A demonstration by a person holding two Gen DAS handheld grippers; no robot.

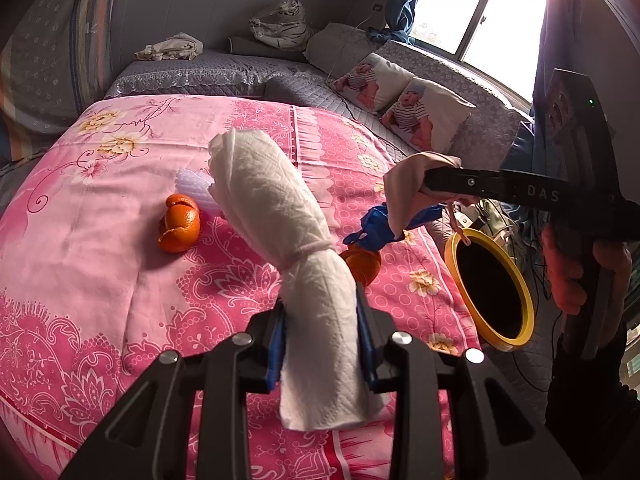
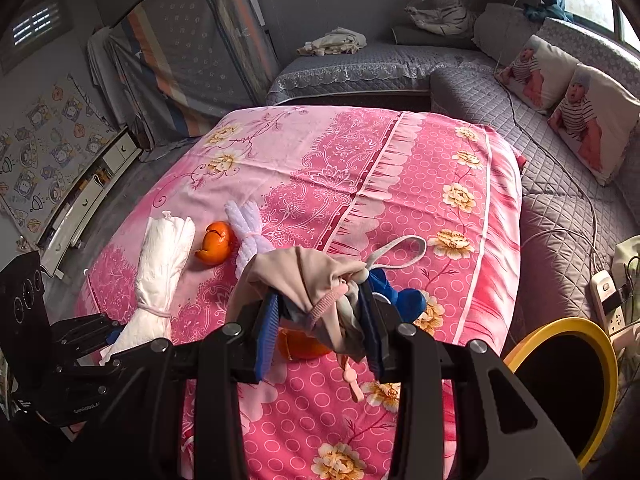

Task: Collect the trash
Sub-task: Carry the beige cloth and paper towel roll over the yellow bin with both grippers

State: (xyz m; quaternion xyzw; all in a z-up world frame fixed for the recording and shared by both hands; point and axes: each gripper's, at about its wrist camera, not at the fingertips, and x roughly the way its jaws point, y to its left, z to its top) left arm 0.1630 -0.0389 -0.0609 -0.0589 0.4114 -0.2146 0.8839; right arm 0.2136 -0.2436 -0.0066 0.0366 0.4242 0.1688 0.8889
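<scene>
Bedspread (image 2: 400, 168): pink, printed with darker pink scrollwork, white ringed circles and cream-yellow flowers; sofa cover (image 2: 552, 216) at far right was grey and quilted, its two cushions (image 2: 576, 120) white with printed babies in striped tops. Rolled tissue bundle (image 1: 280, 216) was white, tied with a pale pink band; cloth bundle (image 2: 312, 280) was beige with blue parts. Peels (image 1: 180, 228) were orange, the bin (image 1: 520, 292) yellow-rimmed with a black inside, the plush tiger (image 1: 284, 24) white, black-striped.
</scene>
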